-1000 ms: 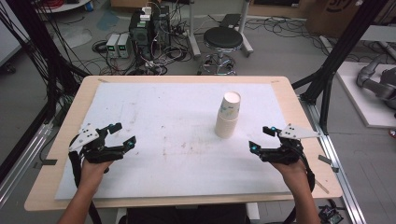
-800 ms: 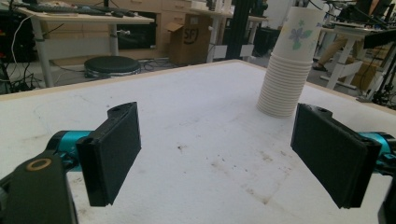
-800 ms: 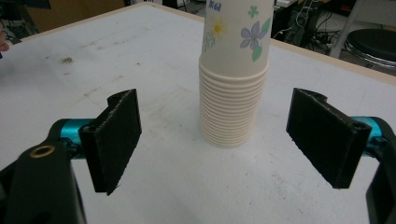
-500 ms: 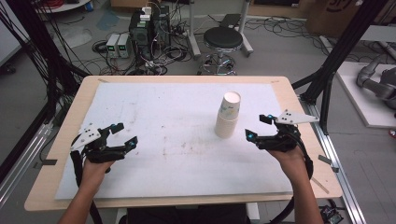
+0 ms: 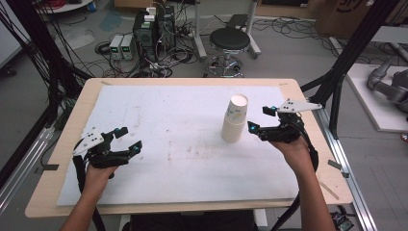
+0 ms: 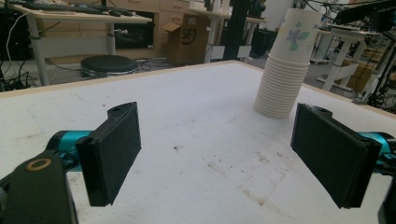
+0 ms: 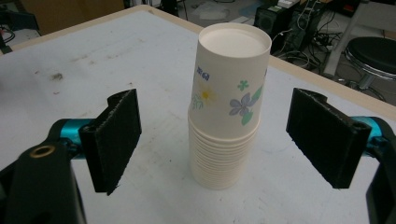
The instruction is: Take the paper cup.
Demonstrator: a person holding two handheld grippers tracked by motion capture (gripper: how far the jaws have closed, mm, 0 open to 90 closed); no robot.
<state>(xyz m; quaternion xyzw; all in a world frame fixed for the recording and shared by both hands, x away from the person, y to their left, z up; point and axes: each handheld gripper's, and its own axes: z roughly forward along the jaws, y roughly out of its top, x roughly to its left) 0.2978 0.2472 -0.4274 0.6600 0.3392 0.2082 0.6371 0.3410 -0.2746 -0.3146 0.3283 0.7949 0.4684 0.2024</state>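
Reach step: the right gripper [image 5: 262,120], jaws wide and empty, lined up on the cup stack [image 5: 235,119]; next it probably needed to close in around the top cup.

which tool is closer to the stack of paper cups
Right. The right tool sits just beside the stack of paper cups, jaws open toward it; the left tool is far across the table.
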